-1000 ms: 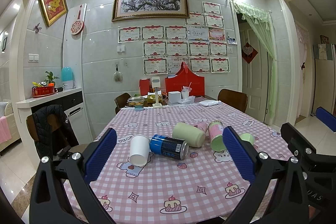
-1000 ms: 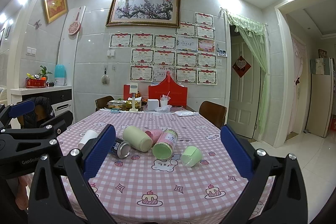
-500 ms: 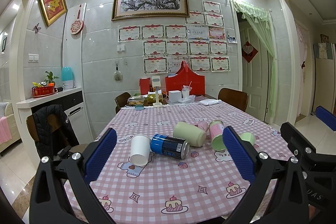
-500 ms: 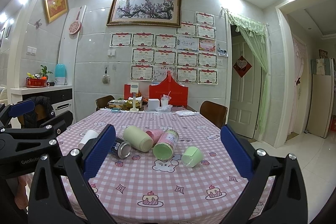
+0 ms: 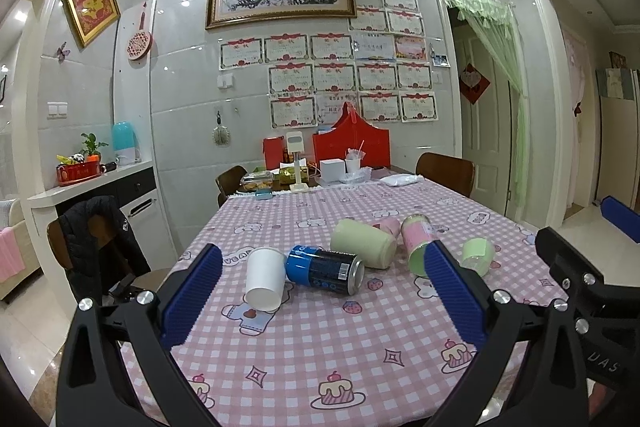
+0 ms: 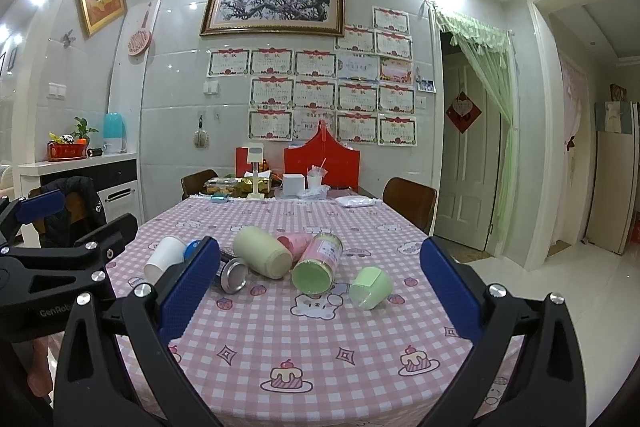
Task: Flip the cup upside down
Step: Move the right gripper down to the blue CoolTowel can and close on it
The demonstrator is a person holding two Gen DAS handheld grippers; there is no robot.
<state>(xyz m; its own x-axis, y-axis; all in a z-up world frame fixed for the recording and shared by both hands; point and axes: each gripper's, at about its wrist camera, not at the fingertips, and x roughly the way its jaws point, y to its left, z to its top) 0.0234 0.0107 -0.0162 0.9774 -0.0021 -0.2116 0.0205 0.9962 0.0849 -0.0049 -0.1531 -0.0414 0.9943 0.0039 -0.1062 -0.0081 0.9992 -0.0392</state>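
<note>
Both tools hover above the near edge of the desk (image 5: 328, 367), which is covered by a pink checked cloth. The left hand-held gripper (image 5: 322, 293) has its blue pads spread wide with nothing between them, and the right hand-held gripper (image 6: 320, 287) is likewise spread wide and holds nothing. A row of containers lies toppled mid-desk: a white paper cup (image 5: 264, 283) on its side at the left end, touching a blue can (image 5: 325, 269), then a pale green tumbler (image 5: 364, 243), a pink cup (image 5: 387, 227) behind it, a pink-labelled jar (image 5: 416, 241), and a small green cup (image 6: 370, 287) lying apart at the right end.
</note>
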